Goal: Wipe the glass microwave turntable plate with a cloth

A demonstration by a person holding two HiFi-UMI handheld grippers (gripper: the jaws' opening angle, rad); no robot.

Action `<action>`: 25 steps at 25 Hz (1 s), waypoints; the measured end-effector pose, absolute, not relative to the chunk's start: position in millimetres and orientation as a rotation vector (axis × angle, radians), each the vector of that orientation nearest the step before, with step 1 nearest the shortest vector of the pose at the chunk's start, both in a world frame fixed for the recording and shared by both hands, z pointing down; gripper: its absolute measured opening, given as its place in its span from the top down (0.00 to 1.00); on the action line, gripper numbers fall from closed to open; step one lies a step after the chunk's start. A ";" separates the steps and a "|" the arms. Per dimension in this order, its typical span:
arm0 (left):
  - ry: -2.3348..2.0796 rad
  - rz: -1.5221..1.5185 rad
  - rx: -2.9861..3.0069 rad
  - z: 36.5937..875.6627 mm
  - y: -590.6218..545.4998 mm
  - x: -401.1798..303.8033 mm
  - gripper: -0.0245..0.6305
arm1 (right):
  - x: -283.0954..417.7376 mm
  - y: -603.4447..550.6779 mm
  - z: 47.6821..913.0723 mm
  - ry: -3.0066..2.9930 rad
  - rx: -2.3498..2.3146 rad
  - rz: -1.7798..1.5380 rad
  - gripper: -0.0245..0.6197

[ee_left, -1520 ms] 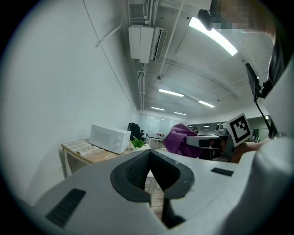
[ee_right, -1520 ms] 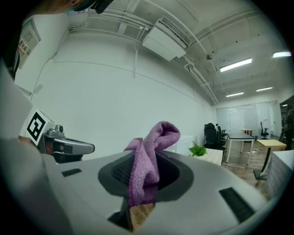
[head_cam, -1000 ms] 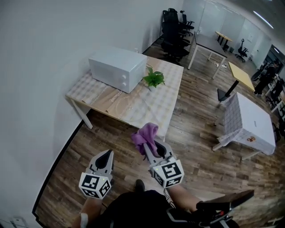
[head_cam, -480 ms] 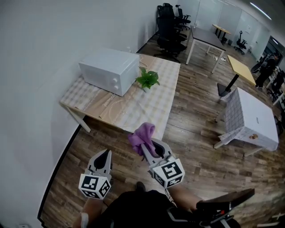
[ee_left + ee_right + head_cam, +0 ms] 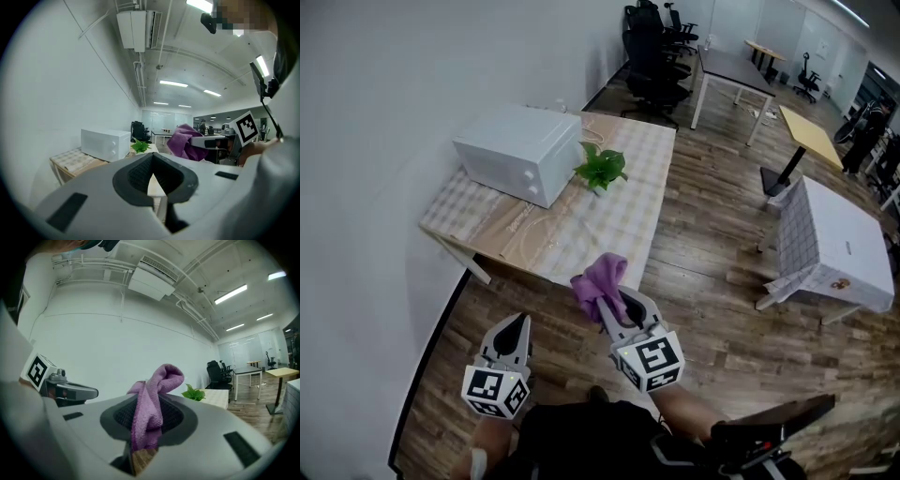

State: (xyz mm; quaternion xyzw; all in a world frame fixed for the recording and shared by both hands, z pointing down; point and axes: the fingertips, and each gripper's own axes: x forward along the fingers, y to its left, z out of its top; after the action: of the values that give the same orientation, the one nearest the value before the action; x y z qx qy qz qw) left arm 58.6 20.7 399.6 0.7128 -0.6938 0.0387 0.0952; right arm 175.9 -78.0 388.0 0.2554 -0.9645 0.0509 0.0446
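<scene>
The right gripper is clenched on the purple cloth. In the right gripper view the cloth stands pinched between the two jaws; its folded upper part rises above them and a short end hangs under the pinch. The left gripper has its jaws pressed together with nothing between them, and the left gripper view shows the same. Both grippers are held low in front of the person, side by side but apart, above the wooden floor. The tabletop is ahead of them, well apart from both. On it stands a white microwave, and just beside the microwave a small green plant. The glass plate does not show in any view
</scene>
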 end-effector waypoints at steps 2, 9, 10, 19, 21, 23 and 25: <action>-2.050 0.124 2.102 402.4 17.7 57.9 0.96 | 177.7 -82.5 389.3 -2.946 0.802 0.176 0.82; -2.030 0.117 2.113 406.4 4.0 52.3 0.96 | 174.0 -93.4 394.2 -2.938 0.810 0.178 0.82; -2.026 0.114 2.119 406.3 1.7 50.7 0.96 | 172.3 -95.2 395.1 -2.934 0.815 0.180 0.82; -1.983 0.097 2.188 403.6 -22.0 10.2 0.96 | 135.4 -107.8 389.7 -2.897 0.880 0.131 0.82; -1.964 0.100 2.211 402.4 -28.8 -4.3 0.96 | 123.2 -113.7 390.2 -2.884 0.913 0.143 0.82; -1.943 0.095 2.233 400.6 -36.4 -18.7 0.96 | 110.5 -118.1 389.6 -2.875 0.933 0.138 0.82; -1.917 0.090 2.252 400.9 -45.7 -31.0 0.96 | 98.3 -123.8 387.9 -2.867 0.950 0.118 0.82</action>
State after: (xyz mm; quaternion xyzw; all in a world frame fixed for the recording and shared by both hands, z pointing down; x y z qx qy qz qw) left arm -31.0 -45.7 400.9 0.7580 -0.6452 0.0303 0.0910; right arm 98.3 -123.8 387.9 0.3137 -0.9469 0.0389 0.0596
